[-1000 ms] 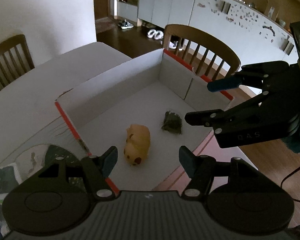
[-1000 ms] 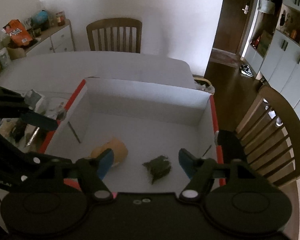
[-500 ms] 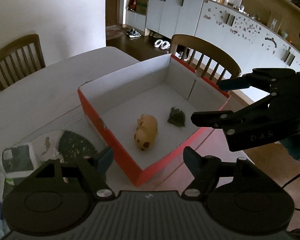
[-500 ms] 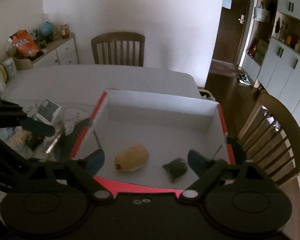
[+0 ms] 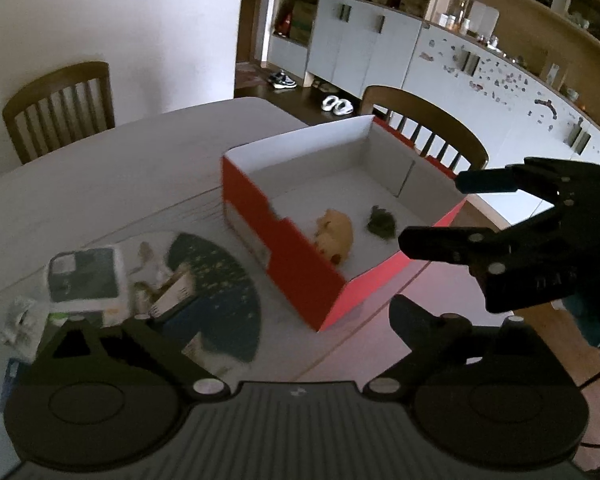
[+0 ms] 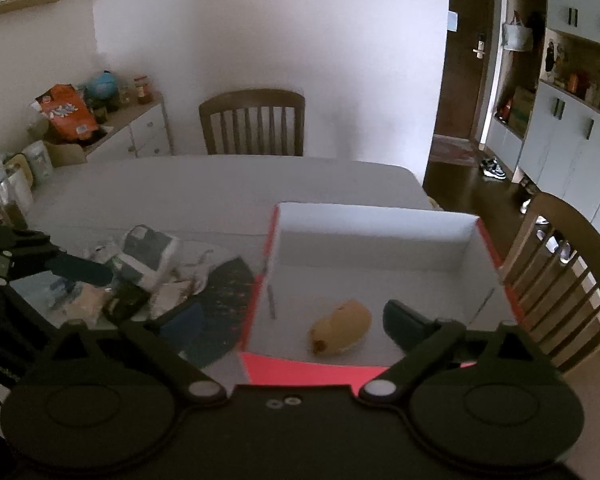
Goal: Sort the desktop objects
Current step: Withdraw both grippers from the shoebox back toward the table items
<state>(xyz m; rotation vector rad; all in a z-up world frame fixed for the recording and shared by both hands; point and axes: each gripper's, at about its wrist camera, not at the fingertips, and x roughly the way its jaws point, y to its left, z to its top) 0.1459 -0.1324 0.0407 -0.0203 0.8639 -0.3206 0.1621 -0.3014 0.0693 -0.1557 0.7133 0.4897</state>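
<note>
Both grippers, left gripper [image 5: 276,320] and right gripper [image 6: 296,320], are opening with nothing between them, yellow toy [image 6: 342,333] lying ahead inside red box [image 5: 300,276], blurry clutter [image 5: 100,280] probably packets sitting left.

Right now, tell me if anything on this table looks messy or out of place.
Yes. Left of the red box a loose heap of packets and wrappers lies jumbled across the dark mat, overlapping and unsorted. Inside the box, the yellow toy lies on its side beside a small dark green clump; both look simply dropped in.

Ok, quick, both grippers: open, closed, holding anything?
Left gripper: jaws opening, nothing between them.
Right gripper: jaws opening, nothing held.
</note>
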